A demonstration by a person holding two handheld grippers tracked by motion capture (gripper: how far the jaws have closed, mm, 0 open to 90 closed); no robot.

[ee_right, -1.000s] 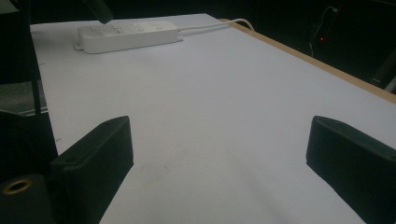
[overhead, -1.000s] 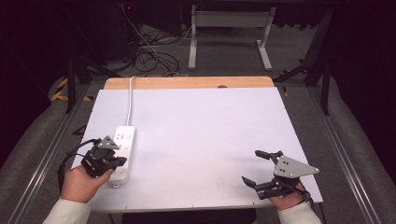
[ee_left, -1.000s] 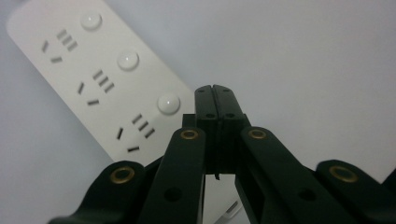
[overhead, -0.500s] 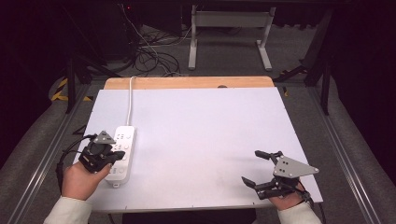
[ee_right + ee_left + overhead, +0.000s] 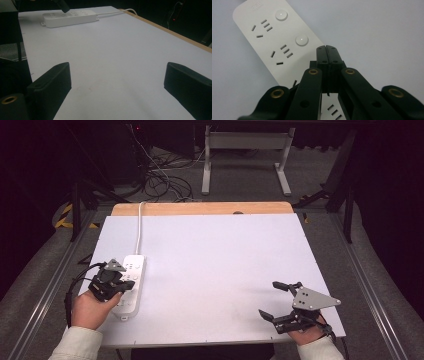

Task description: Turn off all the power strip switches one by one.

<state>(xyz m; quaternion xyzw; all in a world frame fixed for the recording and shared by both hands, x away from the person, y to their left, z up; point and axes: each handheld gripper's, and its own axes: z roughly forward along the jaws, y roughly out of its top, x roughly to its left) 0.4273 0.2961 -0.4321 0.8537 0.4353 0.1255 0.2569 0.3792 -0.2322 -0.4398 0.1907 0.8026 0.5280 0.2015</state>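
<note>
A white power strip (image 5: 134, 268) lies at the table's left side, its cord (image 5: 139, 227) running off to the far edge. My left gripper (image 5: 126, 283) hovers over the strip's middle with its jaws shut and nothing between them. In the left gripper view the closed tips (image 5: 327, 49) point down beside a round button on the strip (image 5: 274, 37). Whether they touch it I cannot tell. My right gripper (image 5: 271, 300) rests near the front right corner, open and empty. In its own view the strip (image 5: 70, 17) lies far off beyond the wide-apart jaws (image 5: 117, 75).
The white tabletop (image 5: 225, 260) has a wooden strip (image 5: 200, 208) along its far edge. Metal rails run along both sides of the table. Tangled cables and a desk frame (image 5: 245, 150) stand on the floor beyond.
My left hand has slid a little along the power strip toward its far end, jaws staying shut. The right hand has kept still.
</note>
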